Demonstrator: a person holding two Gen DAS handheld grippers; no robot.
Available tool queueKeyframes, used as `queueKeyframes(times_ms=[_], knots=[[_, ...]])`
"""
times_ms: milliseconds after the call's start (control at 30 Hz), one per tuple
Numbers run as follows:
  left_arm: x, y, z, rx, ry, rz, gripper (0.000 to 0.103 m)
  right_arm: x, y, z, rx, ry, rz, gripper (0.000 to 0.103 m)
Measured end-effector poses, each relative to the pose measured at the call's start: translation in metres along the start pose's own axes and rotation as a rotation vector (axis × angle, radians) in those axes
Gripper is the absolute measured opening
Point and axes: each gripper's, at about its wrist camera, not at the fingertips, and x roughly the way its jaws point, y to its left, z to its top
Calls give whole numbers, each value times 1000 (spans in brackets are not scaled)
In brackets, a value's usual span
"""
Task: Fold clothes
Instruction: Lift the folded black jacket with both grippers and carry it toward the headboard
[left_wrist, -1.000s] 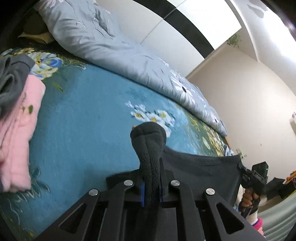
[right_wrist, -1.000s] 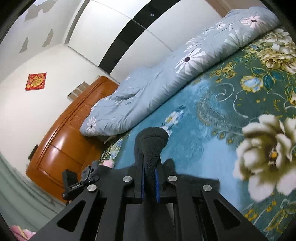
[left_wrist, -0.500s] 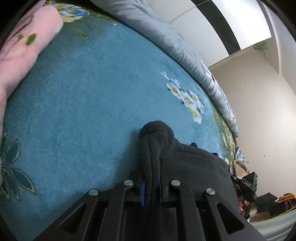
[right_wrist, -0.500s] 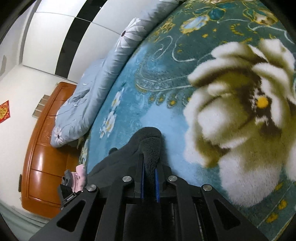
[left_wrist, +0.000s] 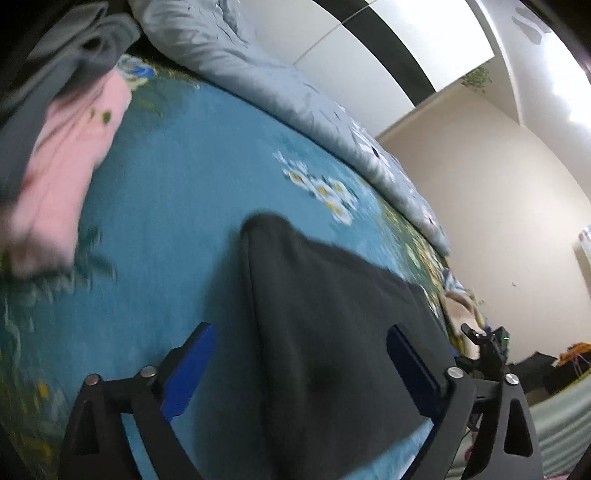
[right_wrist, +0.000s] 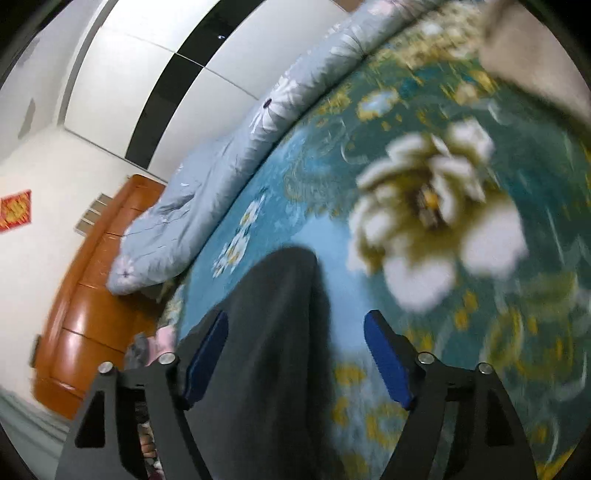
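While the dark garment (left_wrist: 332, 332) lies flat, left tongs (left_wrist: 299, 365) and right tongs (right_wrist: 295, 354) gape wide, gripping nothing.

left gripper (left_wrist: 299, 363) jaws now apart, right gripper (right_wrist: 295, 360) likewise, dark garment (left_wrist: 332, 332) released onto bedspread (left_wrist: 177, 206)

i'm looking across a bed spread with a teal floral blanket (left_wrist: 177, 192), a pale blue quilt (left_wrist: 258, 81) bunched along its far edge toward twelve o'clock. beyond it stands a white wardrobe with a black band (right_wrist: 166, 85). at nine o'clock in the right view, an orange-brown wooden headboard (right_wrist: 85, 317) and a red wall hanging (right_wrist: 14, 210) on a cream wall.
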Motion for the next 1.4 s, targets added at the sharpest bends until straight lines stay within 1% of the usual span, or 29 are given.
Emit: queueKeyframes(times_ms=[100, 200, 233, 300, 333, 400, 433, 500, 600, 833, 867, 933, 1033, 1100, 1133, 1167, 1200, 1233, 1300, 1333, 1400], knots=[[4, 1, -18, -25, 37, -24, 98, -4, -7, -21, 30, 45, 48, 83], [13, 1, -30, -49, 80, -42, 98, 6, -9, -37, 47, 90, 76, 83], [17, 1, -34, -54, 96, -54, 98, 10, -8, -40, 42, 97, 76, 83], [23, -4, -38, -40, 106, -52, 98, 16, -2, -42, 21, 100, 71, 83], [23, -5, -37, -36, 109, -54, 98, 21, 2, -42, 21, 114, 87, 83], [27, -5, -35, -54, 112, -89, 98, 34, 8, -43, 36, 165, 144, 83], [31, -7, -34, -53, 119, -94, 98, 41, 13, -43, 31, 186, 145, 83], [41, -12, -31, -50, 134, -100, 99, 52, 19, -41, 3, 201, 115, 85], [50, -20, -29, -14, 149, -77, 101, 66, 27, -38, -17, 217, 107, 86], [52, -18, -22, -35, 134, -89, 100, 83, 36, -28, -39, 260, 102, 86], [51, -19, -23, -37, 129, -86, 99, 85, 37, -27, -38, 262, 94, 86], [47, -16, -25, -55, 118, -64, 89, 87, 39, -27, -29, 261, 79, 86], [44, -13, -28, -80, 96, -32, 81, 87, 40, -27, -26, 254, 51, 83], [42, -14, -31, -75, 84, -10, 78, 85, 42, -28, -28, 249, 18, 74], [42, -15, -32, -72, 81, 1, 75, 85, 43, -29, -30, 248, 4, 71], [43, -16, -32, -71, 79, 11, 73, 85, 45, -30, -34, 249, -9, 65], [43, -17, -33, -72, 74, 21, 68, 83, 46, -31, -35, 248, -18, 58], [42, -18, -33, -67, 71, 28, 64, 82, 47, -32, -34, 246, -25, 57], [40, -21, -35, -49, 62, 46, 57, 77, 51, -34, -37, 238, -32, 50], [39, -23, -36, -39, 54, 51, 54, 74, 54, -35, -40, 232, -35, 48], [35, -30, -38, -18, 35, 64, 51, 68, 61, -36, -54, 220, -39, 44]])
